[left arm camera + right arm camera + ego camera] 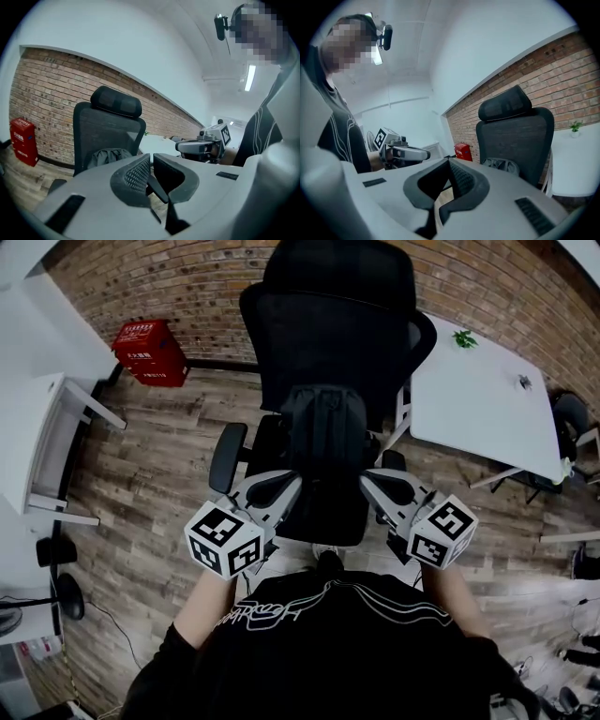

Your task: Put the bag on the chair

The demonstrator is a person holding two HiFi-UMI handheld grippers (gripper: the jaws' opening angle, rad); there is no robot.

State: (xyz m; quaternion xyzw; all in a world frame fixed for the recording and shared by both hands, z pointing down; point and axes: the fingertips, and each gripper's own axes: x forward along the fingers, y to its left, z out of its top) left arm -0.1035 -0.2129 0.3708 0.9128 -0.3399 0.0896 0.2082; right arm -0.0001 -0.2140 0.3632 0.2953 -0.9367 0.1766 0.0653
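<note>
A black bag [323, 432] rests upright on the seat of the black office chair [328, 324], leaning against its mesh backrest. My left gripper [292, 482] hangs at the bag's near left side and my right gripper [367, 480] at its near right side, their tips pointing inward toward each other. Both are apart from the bag. In the left gripper view the left gripper [151, 161] is shut with nothing gripped, and the bag [108, 156] lies beyond on the chair [108, 126]. The right gripper [449, 164] is shut and empty too, with the bag [501, 165] behind it.
A white table [478, 399] with a small plant [464, 337] stands right of the chair. A red box [150, 352] sits by the brick wall at back left. White furniture [37, 427] lines the left side. Another dark chair [567, 413] is at far right.
</note>
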